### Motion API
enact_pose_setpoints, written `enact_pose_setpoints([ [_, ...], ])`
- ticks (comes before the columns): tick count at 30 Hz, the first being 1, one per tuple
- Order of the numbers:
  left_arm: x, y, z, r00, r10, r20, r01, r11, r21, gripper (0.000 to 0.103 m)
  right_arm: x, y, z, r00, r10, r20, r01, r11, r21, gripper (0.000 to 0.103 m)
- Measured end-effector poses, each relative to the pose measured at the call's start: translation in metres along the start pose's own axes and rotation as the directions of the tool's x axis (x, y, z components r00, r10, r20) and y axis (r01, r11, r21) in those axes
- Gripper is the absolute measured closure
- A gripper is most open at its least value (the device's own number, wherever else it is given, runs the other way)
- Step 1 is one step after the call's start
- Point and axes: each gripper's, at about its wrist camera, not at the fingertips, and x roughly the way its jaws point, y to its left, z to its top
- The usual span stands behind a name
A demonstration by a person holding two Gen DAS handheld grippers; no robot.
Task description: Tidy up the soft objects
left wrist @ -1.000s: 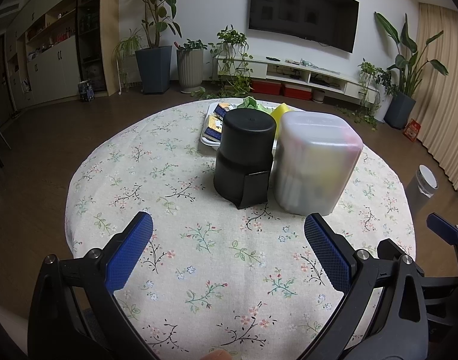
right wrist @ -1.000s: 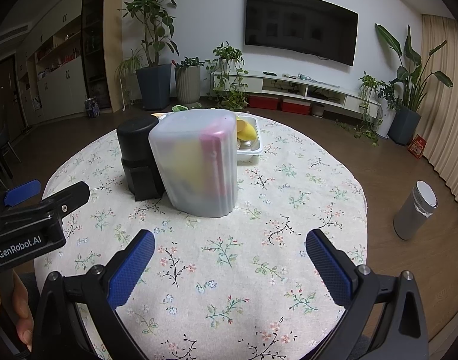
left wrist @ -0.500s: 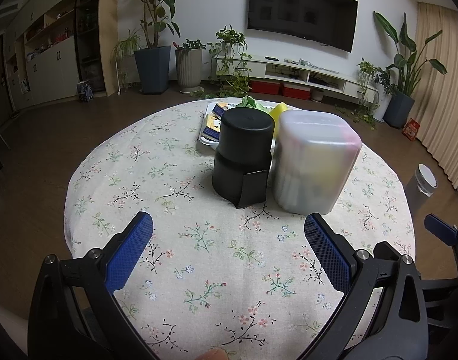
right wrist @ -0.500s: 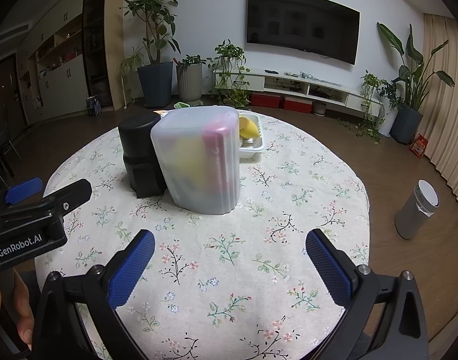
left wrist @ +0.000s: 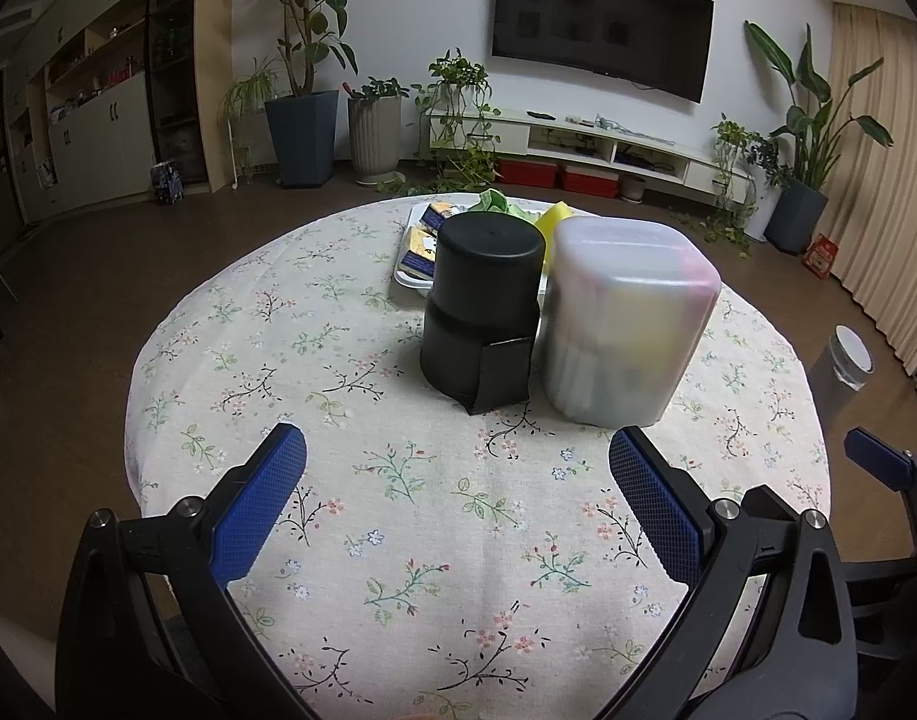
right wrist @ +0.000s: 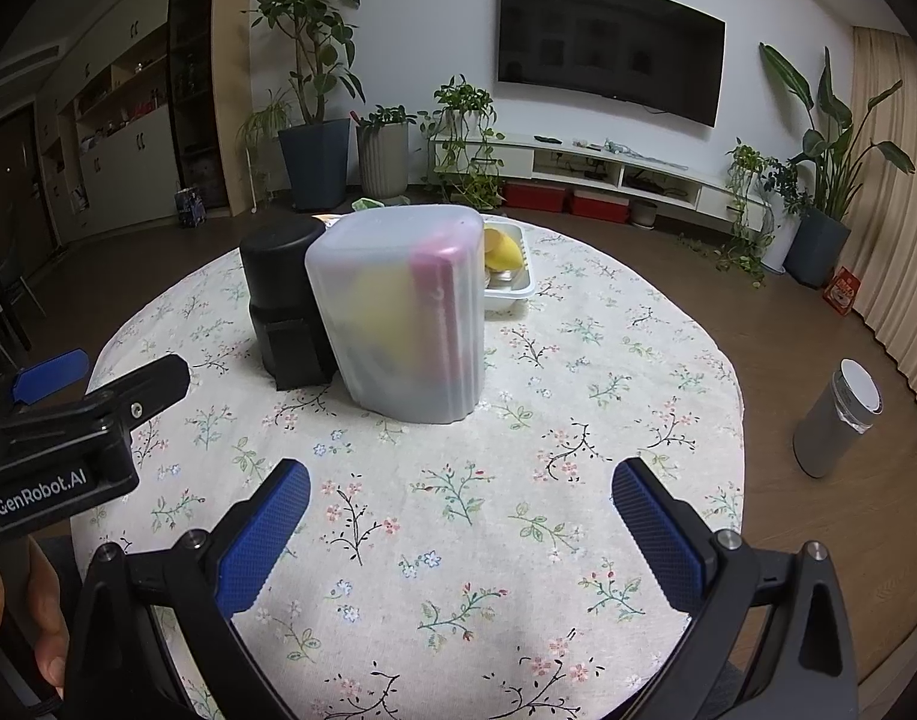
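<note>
A frosted plastic container (left wrist: 626,324) (right wrist: 407,315) stands mid-table with yellow and pink shapes dimly showing through its walls. A black cylindrical container (left wrist: 482,306) (right wrist: 281,294) touches its left side. Behind them lies a white tray (left wrist: 411,276) (right wrist: 509,294) holding yellow items, a green one and printed packets. My left gripper (left wrist: 458,501) hovers open over the near tablecloth, nothing between its blue pads. My right gripper (right wrist: 461,519) is also open and holds nothing, at the table's near edge; the left tool's black body (right wrist: 68,438) shows at that view's left.
The round table wears a floral cloth (left wrist: 398,480) and sits in a living room. A grey bin (right wrist: 836,420) stands on the floor to the right. Potted plants (left wrist: 302,120), a TV stand and cabinets line the far walls. A hand (right wrist: 14,606) grips the left tool.
Both grippers have drifted back slightly, so the containers look a little smaller and farther. Jaws stay open and nothing on the table has moved.
</note>
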Motion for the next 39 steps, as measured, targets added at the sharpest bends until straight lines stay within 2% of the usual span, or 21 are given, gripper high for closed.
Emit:
enact_pose_setpoints([
  [9,-0.0004,0.0004,0.0022,1.000,0.027,0.000,-0.027,1.000,-0.003,0.000,-0.0002,-0.0001,0.0012,1.000,0.001,-0.002,-0.001,1.000,0.000,0.000],
  [39,-0.0045,0.0023,0.0086,1.000,0.008,-0.007,-0.008,1.000,-0.012,0.000,-0.0013,-0.0006,0.0044,1.000,0.001,-0.006,-0.001,1.000,0.000,0.000],
])
